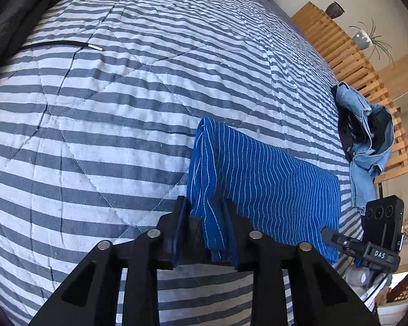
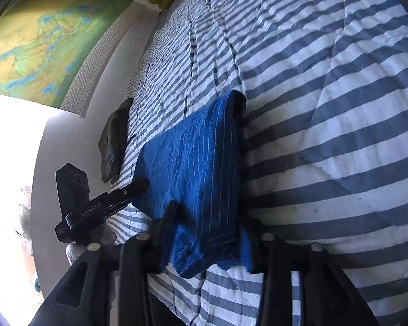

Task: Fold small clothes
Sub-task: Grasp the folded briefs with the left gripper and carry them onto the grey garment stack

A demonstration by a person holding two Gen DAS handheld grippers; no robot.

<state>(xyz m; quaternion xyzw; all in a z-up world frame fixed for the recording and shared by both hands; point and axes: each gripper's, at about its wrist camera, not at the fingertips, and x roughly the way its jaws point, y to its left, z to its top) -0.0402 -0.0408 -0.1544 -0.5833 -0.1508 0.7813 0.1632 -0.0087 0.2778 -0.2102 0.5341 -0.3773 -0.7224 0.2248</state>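
1. You saw the blue garment [image 1: 263, 174] was thin woven cloth.
2. The quilt [image 1: 108, 114] was matt stitched cotton.
3. The left gripper [image 1: 206, 217] was matt black plastic.
4. The headboard [image 1: 340, 43] was wood.

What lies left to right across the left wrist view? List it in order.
Dark grey fabric at the far left → black cable with a white tip on the striped quilt → left gripper closed on the blue pinstriped garment → denim clothes → right gripper.

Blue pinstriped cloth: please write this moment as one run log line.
blue pinstriped cloth | held at both ends | left gripper shut | right gripper shut | over striped quilt
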